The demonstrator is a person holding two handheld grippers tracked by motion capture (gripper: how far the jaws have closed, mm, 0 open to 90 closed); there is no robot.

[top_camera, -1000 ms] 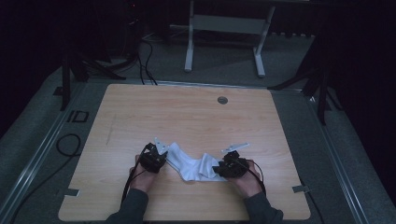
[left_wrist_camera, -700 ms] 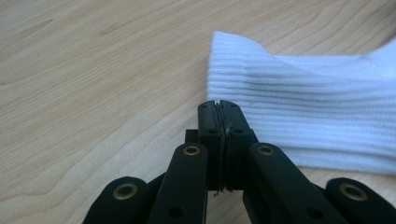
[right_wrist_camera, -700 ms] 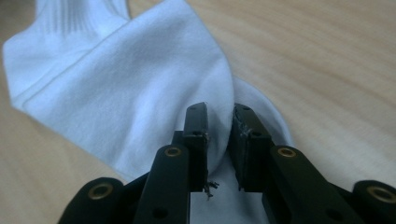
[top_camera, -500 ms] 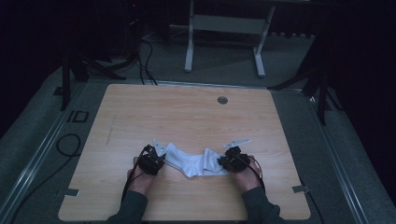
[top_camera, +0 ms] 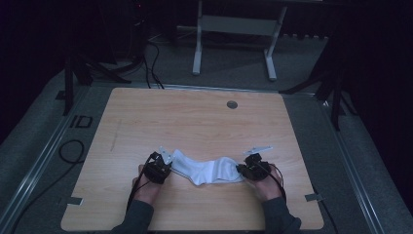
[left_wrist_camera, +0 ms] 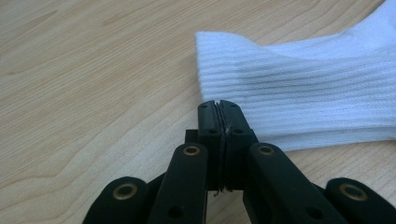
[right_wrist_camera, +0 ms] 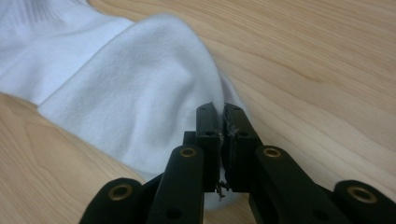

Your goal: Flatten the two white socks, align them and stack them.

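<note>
A white sock (top_camera: pixel 209 170) lies stretched out flat along the near part of the wooden table (top_camera: pixel 195 122), running between the person's two hands. Its ribbed cuff end points toward the left, and its smoother toe end points toward the right, with a slight bend in the middle.

The left gripper (top_camera: pixel 163 165) has its jaws pinched tight on the edge of the ribbed cuff; in the left gripper view the sock (left_wrist_camera: pixel 303 102) spreads away from the closed black jaws of the left gripper (left_wrist_camera: pixel 219 108), fabric caught between the pads. The right gripper (top_camera: pixel 242 169) has just been closing, and its jaws now clamp on the toe end; in the right gripper view the soft white cloth (right_wrist_camera: pixel 130 102) bunches up to the right gripper (right_wrist_camera: pixel 218 112), a thin fold nipped between the jaws.

Both hands rest low on the table, the left hand (top_camera: pixel 146 187) and right hand (top_camera: pixel 268 183) reaching in from the near edge with dark sleeves behind them. Cables trail back from each gripper.

Farther up the table sits a small round grommet (top_camera: pixel 232 104). Beyond the far edge stands a pale metal frame (top_camera: pixel 234 29) on the dark floor.
</note>
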